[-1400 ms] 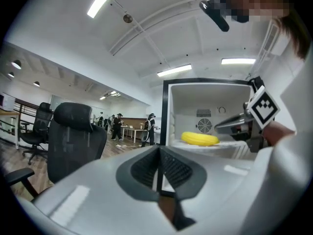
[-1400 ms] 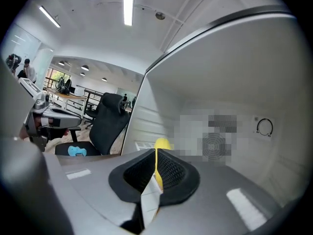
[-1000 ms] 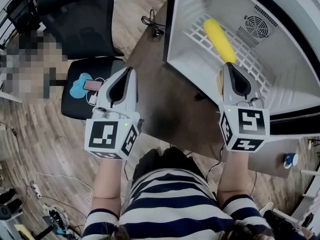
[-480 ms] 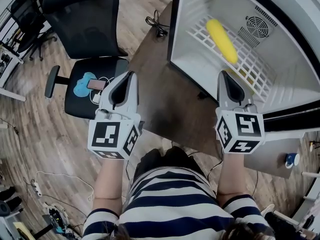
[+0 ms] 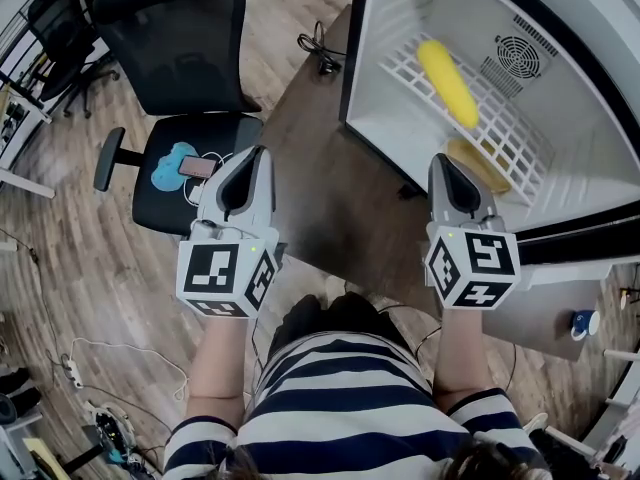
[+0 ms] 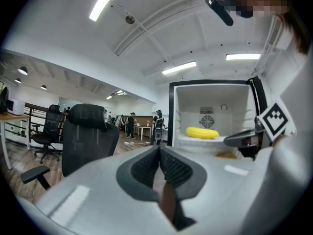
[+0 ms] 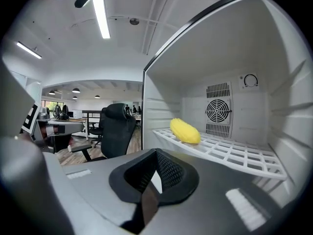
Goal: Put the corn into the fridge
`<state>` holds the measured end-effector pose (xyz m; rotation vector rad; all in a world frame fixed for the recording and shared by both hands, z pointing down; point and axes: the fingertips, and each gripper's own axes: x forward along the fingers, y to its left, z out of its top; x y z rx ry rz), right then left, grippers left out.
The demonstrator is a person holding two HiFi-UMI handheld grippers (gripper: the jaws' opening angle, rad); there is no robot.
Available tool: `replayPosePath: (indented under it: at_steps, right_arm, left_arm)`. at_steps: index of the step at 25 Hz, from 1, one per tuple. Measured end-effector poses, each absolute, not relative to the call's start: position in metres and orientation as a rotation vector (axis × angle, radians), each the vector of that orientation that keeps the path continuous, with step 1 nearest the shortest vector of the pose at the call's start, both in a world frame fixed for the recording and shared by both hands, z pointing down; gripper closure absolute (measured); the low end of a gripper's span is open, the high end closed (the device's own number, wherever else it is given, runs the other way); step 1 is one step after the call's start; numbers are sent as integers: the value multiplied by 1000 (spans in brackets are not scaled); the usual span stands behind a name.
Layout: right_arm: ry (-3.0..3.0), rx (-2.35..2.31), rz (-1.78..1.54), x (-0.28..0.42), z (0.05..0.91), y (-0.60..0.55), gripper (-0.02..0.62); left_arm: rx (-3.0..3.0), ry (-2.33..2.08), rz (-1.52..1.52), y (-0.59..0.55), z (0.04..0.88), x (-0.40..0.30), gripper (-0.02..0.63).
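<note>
Corn [image 5: 447, 81] lay on white wire shelf [image 5: 505, 133] inside open fridge [image 5: 395, 38], nothing touching it. Right claw [image 5: 441, 160] fully closed, empty, just outside fridge's front edge. Left claw [image 5: 260, 153] closed, empty, over dark surface [image 5: 320, 168]. Risk, probably: right claw bumping shelf front, rolling round corn off.

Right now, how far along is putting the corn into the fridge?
Done: the corn lies on the white wire shelf inside the fridge. In hand: nothing; the left gripper and right gripper are both shut and empty, in front of the fridge. Left: nothing for the corn itself; the fridge stands open, so closing it may follow.
</note>
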<state>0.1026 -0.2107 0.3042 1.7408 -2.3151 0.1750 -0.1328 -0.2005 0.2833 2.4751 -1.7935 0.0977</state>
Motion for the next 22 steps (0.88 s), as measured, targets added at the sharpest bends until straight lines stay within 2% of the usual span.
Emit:
replayPosePath:
  at_steps: [22]
  right_arm:
    - [-2382, 1684, 231, 94, 311, -218, 600]
  left_arm:
    - [2441, -1841, 134, -200, 287, -138, 606]
